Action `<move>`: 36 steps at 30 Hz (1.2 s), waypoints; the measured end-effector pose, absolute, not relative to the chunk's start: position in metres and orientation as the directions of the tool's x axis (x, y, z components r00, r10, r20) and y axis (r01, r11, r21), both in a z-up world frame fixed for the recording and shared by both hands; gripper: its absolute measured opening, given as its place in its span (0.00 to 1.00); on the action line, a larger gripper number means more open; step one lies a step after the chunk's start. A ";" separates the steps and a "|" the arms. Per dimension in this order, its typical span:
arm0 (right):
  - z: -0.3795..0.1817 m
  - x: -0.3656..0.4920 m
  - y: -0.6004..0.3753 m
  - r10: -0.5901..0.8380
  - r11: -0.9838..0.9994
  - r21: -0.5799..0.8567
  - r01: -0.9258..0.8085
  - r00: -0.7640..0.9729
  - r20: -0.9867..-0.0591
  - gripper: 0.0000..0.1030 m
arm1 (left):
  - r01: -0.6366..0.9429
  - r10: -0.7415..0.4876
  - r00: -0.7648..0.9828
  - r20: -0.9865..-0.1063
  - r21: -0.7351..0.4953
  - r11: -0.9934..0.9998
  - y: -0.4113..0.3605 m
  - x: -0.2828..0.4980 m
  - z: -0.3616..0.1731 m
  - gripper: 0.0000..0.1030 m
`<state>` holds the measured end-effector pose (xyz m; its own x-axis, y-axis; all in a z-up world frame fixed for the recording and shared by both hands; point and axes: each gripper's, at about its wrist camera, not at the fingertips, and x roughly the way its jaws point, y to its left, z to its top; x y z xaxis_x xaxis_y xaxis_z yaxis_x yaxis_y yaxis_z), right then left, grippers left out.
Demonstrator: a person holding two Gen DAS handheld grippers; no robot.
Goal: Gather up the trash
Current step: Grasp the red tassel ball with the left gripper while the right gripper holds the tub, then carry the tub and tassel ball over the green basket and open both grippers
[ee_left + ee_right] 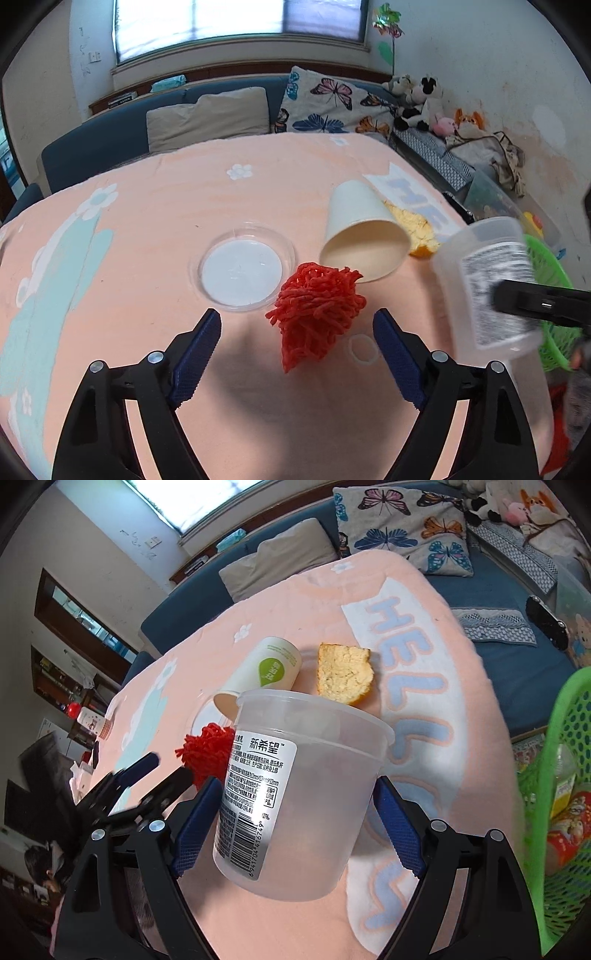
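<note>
Clear yogurt tub (303, 794) is clamped in right gripper (295, 812), likely bound for green basket (554, 775); left gripper (297, 332) is held apart above red pom-pom (317, 314), prob. next pickup.

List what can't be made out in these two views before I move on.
- Paper cup: mouth hidden behind the clear plastic tub, right wrist view.
- Green basket: cut off by the frame edge; contents blurred.
- Tub label: motion-blurred, left wrist view.
- Red foam net: partly behind the tub.
</note>
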<state>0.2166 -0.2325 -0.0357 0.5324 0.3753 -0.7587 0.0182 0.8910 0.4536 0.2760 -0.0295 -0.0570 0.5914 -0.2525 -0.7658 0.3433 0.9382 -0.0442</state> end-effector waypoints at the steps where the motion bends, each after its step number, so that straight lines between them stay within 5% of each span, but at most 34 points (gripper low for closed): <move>1: -0.035 0.215 -0.234 0.376 0.891 0.454 0.017 0.534 -0.758 0.80 | 0.340 -0.248 0.588 -0.770 -0.043 0.939 -0.030 0.279 -0.059 0.79; 5: -0.031 0.205 -0.241 0.375 0.892 0.451 0.011 0.540 -0.754 0.80 | 0.347 -0.257 0.575 -0.777 -0.054 0.936 -0.033 0.287 -0.066 0.76; 16: -0.029 0.191 -0.255 0.347 0.906 0.423 0.017 0.544 -0.764 0.80 | 0.385 -0.323 0.537 -0.779 -0.114 0.916 -0.043 0.289 -0.076 0.41; 36: -0.003 0.138 -0.306 0.269 0.925 0.378 0.051 0.616 -0.741 0.80 | 0.465 -0.417 0.567 -0.711 -0.142 0.874 -0.069 0.213 -0.011 0.35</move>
<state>0.1384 -0.3062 -0.0030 0.6157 0.2686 -0.7408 0.0510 0.9245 0.3777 0.2134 -0.0689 -0.0107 0.5666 -0.4172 -0.7106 0.4653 0.8737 -0.1419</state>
